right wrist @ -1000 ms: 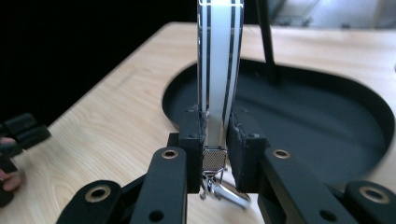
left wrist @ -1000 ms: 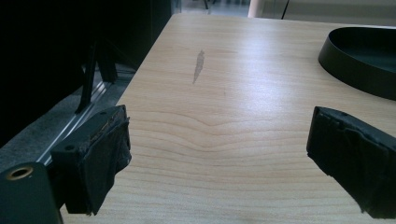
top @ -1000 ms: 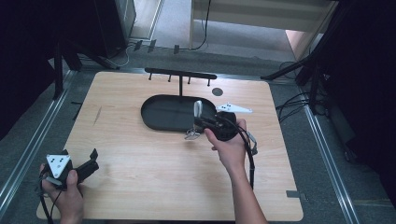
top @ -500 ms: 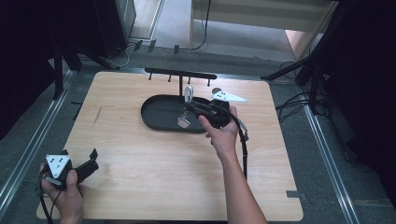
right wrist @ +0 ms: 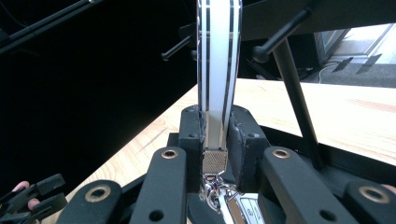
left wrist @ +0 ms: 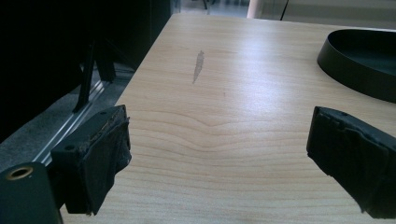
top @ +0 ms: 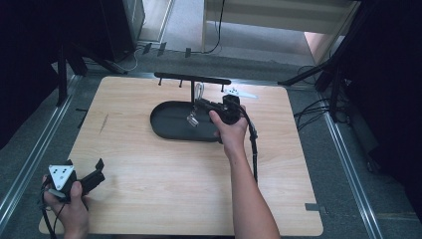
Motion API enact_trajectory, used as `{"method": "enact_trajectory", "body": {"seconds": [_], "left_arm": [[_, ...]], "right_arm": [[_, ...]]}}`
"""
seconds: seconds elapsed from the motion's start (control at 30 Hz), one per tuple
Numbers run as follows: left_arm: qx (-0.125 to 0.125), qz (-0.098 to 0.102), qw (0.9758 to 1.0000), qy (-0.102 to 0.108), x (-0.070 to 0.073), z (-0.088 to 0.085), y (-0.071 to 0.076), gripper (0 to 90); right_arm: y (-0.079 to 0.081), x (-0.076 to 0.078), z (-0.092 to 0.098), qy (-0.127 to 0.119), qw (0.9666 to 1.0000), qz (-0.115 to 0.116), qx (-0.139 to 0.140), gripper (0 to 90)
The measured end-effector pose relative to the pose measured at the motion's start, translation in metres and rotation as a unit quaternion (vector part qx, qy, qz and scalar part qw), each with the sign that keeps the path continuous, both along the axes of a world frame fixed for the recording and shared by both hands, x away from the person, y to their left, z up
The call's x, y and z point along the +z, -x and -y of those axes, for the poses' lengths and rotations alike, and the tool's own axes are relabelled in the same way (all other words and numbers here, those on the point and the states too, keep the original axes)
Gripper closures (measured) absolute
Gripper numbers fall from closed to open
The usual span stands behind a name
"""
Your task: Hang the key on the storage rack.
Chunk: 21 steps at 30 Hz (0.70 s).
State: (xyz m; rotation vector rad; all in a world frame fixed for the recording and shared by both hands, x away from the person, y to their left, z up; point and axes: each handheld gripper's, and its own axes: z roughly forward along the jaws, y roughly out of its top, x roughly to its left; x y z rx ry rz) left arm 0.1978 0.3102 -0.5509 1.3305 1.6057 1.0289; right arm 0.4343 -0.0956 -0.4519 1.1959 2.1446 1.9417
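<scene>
Since earlier, our right tongs [top: 201, 103] carried the striped lanyard strap [right wrist: 218, 70] left toward the black rack [top: 192, 78], clamped on it; left tongs [left wrist: 219, 158] gape, parked.

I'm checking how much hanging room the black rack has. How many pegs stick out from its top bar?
3 show in the high view, along the rack: one near its left end, one left of the post, one toward the right. Others may be hidden.

A light wooden table [top: 149, 199] stands on grey floor [top: 343, 169], with dark surroundings at both sides.
</scene>
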Motion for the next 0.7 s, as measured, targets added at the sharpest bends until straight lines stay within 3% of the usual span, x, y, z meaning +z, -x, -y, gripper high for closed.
{"method": "enact_trajectory", "body": {"seconds": [0.13,0.23,0.33,0.4,0.7], "left_arm": [[0.000,0.000,1.0000,0.000,0.000,0.000,0.000,6.1],[0.000,0.000,1.0000,0.001,0.000,0.000,0.000,6.1],[0.000,-0.001,1.0000,0.000,0.000,0.000,0.000,6.1],[0.000,-0.001,1.0000,0.000,0.000,0.000,0.000,6.1],[0.000,-0.002,1.0000,0.000,0.000,0.000,0.000,6.1]], "right_arm": [[-0.006,-0.002,-0.001,-0.002,1.0000,-0.006,-0.001,77.8],[-0.006,-0.002,-0.003,-0.007,0.9998,0.007,0.015,77.8],[-0.006,-0.001,-0.006,0.005,1.0000,0.005,0.006,77.8],[-0.009,-0.003,-0.002,-0.015,0.9999,-0.007,-0.001,77.8],[-0.017,-0.012,0.004,-0.005,0.9994,-0.031,-0.014,77.3]]}}
